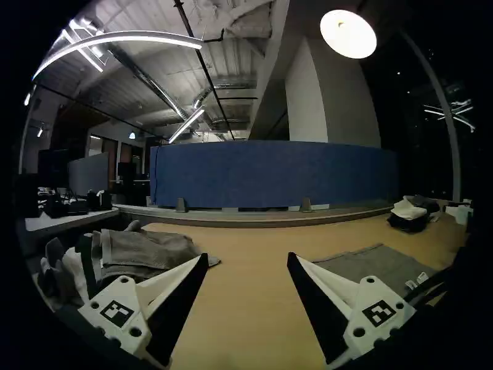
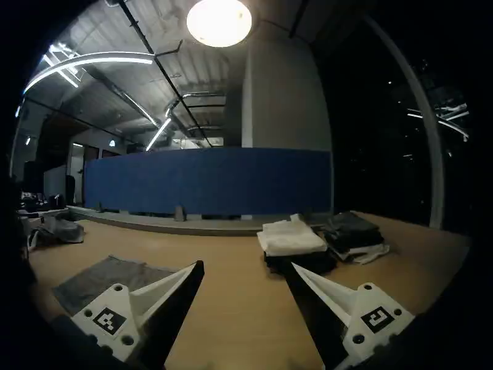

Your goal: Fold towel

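The left gripper (image 1: 246, 256) is hanging wide open just above a tan wooden tabletop (image 1: 259, 296). Its two white fingers with black inner faces are pointing forward with only bare wood between them. The right gripper (image 2: 246, 265) is likewise standing open over the same surface and is gripping nothing.

A flat grey towel (image 1: 382, 265) is lying spread out on the tabletop toward the near edge. In the left gripper view it is sitting just beyond the right-hand finger. In the right gripper view it is sitting just beside the left-hand finger. Neither gripper is touching it.

In the left gripper view, a heap of crumpled grey and white towels (image 1: 135, 250) is resting by the left edge of the tabletop. In the right gripper view, a stack of folded white and dark cloths (image 2: 296, 240) is sitting farther in, ahead of the right-hand finger, with more dark folded cloths just beside it toward the right edge.

A long blue fabric partition (image 1: 271, 172) is running along the far edge of the tabletop. A round ceiling lamp (image 2: 219, 21) is glowing overhead.
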